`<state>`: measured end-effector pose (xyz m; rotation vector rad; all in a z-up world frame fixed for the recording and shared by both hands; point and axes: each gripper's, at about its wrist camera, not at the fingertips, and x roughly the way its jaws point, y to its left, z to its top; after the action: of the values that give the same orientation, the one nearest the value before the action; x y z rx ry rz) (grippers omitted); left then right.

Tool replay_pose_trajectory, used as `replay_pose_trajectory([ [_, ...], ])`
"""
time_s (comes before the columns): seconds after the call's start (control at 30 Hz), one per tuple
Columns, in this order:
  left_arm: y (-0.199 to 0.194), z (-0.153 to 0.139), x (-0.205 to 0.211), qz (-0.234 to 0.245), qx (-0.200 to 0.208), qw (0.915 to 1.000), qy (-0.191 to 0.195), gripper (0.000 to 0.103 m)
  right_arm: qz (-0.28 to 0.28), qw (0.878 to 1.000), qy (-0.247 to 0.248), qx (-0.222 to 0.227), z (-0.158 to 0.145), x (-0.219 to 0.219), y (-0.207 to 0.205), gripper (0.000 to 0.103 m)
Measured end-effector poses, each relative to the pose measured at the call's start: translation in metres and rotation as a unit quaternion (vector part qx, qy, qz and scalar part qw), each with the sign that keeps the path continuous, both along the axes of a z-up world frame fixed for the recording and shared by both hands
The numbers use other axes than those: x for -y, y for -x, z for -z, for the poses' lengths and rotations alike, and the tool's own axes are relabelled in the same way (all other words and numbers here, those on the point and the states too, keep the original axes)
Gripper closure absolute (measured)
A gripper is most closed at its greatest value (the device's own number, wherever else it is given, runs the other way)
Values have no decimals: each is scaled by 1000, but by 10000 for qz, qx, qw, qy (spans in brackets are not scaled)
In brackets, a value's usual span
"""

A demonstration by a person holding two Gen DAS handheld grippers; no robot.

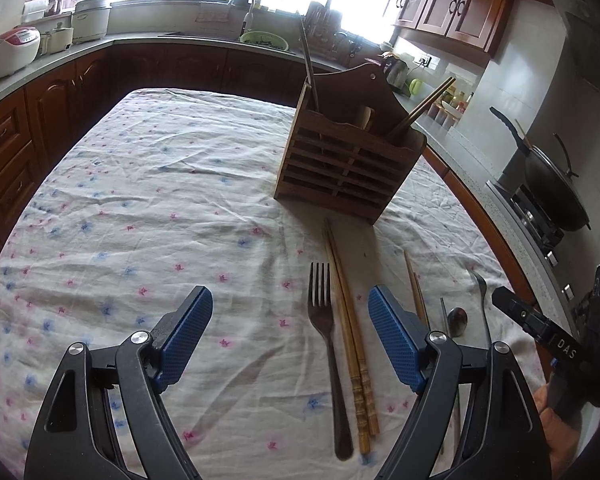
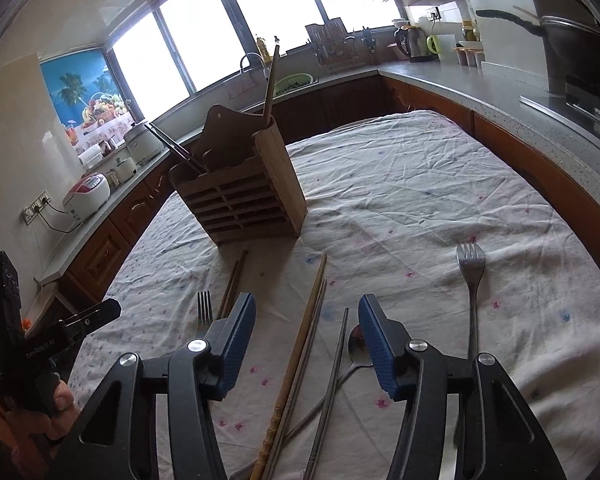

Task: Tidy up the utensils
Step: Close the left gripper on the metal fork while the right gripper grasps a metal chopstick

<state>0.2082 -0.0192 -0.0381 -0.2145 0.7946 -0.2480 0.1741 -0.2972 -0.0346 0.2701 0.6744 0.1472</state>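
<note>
Both claws are held over the bench, jaws apart, nothing gripped. Right claw (image 2: 306,344) straddles wooden chopsticks (image 2: 300,356) and a metal pair (image 2: 334,376); left claw (image 1: 290,334) straddles a fork (image 1: 324,320). Wooden caddy (image 2: 240,200) stands beyond. One pair is best pinched mid-shaft, avoiding the spoon (image 2: 356,346).

A kitchen in bright daylight. A wide window (image 2: 228,28) at 12 o'clock glows almost white. A grey countertop (image 1: 60,56) wraps around 3 sides above dark reddish wooden cabinets (image 1: 16,148). At 11 o'clock stand a white rice cooker (image 1: 10,50) and a tropical beach poster (image 2: 86,88). A sink tap (image 1: 246,4) sits at 12 o'clock. At 2 o'clock hang upper wooden cabinets (image 1: 452,8); at 3 o'clock a black wok (image 1: 556,188) rests on a stove. A wrinkled floral tablecloth (image 1: 160,184) covers the central table.
</note>
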Motion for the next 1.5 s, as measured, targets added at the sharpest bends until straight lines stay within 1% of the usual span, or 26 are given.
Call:
replay_pose_trajectory([
  [0.07,-5,4,5,105,-70,9999,-49,28,-39,9999,59,-106,5,-2,-6,52],
  [0.1,-8,6,8,146,-109,9998,-63,29,-59,9998,69,-153,7,-2,-8,53],
  [0.33,-32,23,24,344,-362,9985,-202,33,-67,9988,126,-459,21,1,-27,54],
  [0.37,-36,25,27,377,-395,9982,-233,33,-72,9986,136,-497,23,1,-29,56],
  [0.4,-39,27,30,419,-430,9979,-264,33,-71,9984,171,-540,24,0,-32,59],
  [0.53,-53,36,41,540,-539,9963,-394,37,-78,9968,304,-731,32,-2,-42,63],
  [0.57,-56,39,44,558,-585,9958,-424,42,-81,9963,346,-780,34,-2,-45,63],
  [0.63,-63,45,48,613,-697,9945,-486,48,-100,9953,381,-889,39,-3,-49,65],
  [0.7,-68,51,52,676,-790,9930,-559,57,-126,9945,453,-936,42,-4,-51,68],
  [0.73,-71,54,54,722,-847,9922,-560,66,-146,9941,493,-957,42,-4,-52,69],
  [0.77,-72,57,56,763,-885,9916,-553,71,-170,9936,517,-987,42,-5,-54,69],
  [0.8,-72,57,59,774,-846,9916,-596,71,-196,9930,551,-1023,43,-7,-55,71],
  [0.83,-72,56,60,796,-824,9914,-636,72,-220,9922,598,-1071,44,-8,-57,74],
  [0.87,-72,56,62,834,-825,9911,-630,79,-260,9911,651,-1129,45,-10,-58,76],
  [0.9,-72,57,62,873,-845,9908,-599,83,-300,9899,709,-1187,47,-13,-60,82],
  [0.93,-72,57,62,882,-843,9908,-585,83,-330,9886,771,-1249,49,-15,-61,86],
  [0.97,-72,57,62,893,-831,9908,-588,83,-369,9875,810,-1298,51,-16,-62,87],
  [1.03,-72,57,62,914,-806,9909,-579,84,-360,9871,858,-1306,53,-17,-60,97],
  [1.13,-71,56,60,928,-797,9912,-513,84,-352,9887,715,-1273,51,-14,-56,97],
  [1.23,-67,52,57,900,-764,9921,-420,84,-379,9906,654,-1144,43,-14,-50,98],
  [1.5,-41,18,33,777,-442,9959,-164,84,-423,9962,288,-705,12,-13,-37,99],
])
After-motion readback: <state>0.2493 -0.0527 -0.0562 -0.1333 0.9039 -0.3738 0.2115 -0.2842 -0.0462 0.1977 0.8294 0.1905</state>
